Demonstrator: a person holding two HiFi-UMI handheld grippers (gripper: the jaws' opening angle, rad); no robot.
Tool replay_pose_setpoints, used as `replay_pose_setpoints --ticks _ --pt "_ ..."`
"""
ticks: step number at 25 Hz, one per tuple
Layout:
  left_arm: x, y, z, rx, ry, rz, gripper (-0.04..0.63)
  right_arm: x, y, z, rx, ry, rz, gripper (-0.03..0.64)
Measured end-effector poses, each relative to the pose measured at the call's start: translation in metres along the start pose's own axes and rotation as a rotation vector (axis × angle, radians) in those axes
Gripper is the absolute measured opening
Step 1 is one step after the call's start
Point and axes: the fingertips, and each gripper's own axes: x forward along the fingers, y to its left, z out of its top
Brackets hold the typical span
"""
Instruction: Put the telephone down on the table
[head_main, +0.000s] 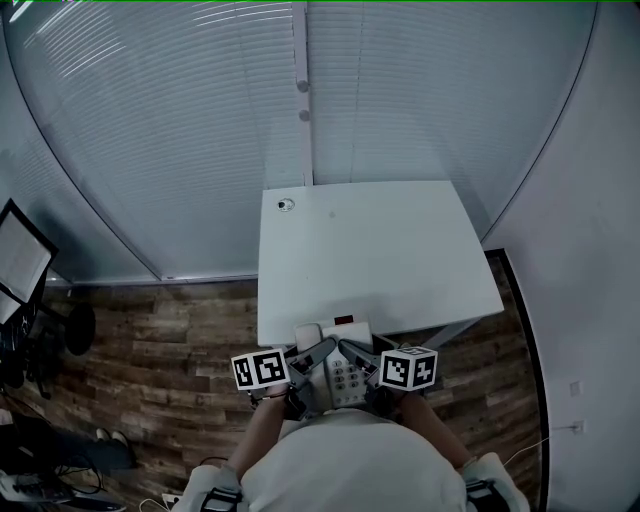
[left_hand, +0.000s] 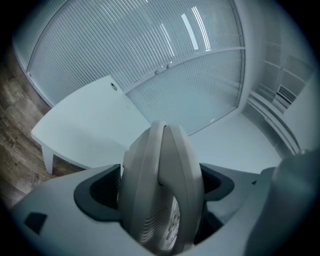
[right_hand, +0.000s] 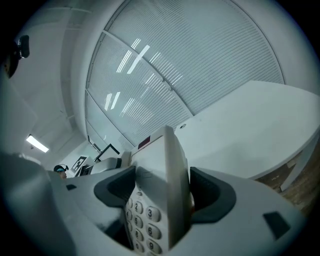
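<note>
A pale grey desk telephone (head_main: 338, 362) with a keypad and a handset is held in the air just short of the near edge of the white table (head_main: 370, 250). My left gripper (head_main: 318, 354) is shut on its left side, where the handset (left_hand: 162, 185) fills the space between the jaws. My right gripper (head_main: 352, 352) is shut on its right side, the keypad (right_hand: 145, 222) showing between the jaws. The phone's base sits close to my body, above the wooden floor.
The table has a small round grommet (head_main: 285, 205) at its far left corner. White blinds (head_main: 300, 110) cover the wall behind it. A monitor (head_main: 20, 260) and an office chair (head_main: 50, 350) stand at the left. A wall rises at the right.
</note>
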Motion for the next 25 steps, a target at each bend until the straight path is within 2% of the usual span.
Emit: replay_pose_setpoints --ticks 14,25 --pt "0.005 0.011 0.030 -0.002 -0.005 0.005 0.446 0.026 0.000 0.020 0.000 0.008 0.009 0.343" --pt "0.042 0.019 0.054 -0.036 -0.005 0.023 0.446 0.043 -0.030 0.050 0.002 0.039 0.005 0.342"
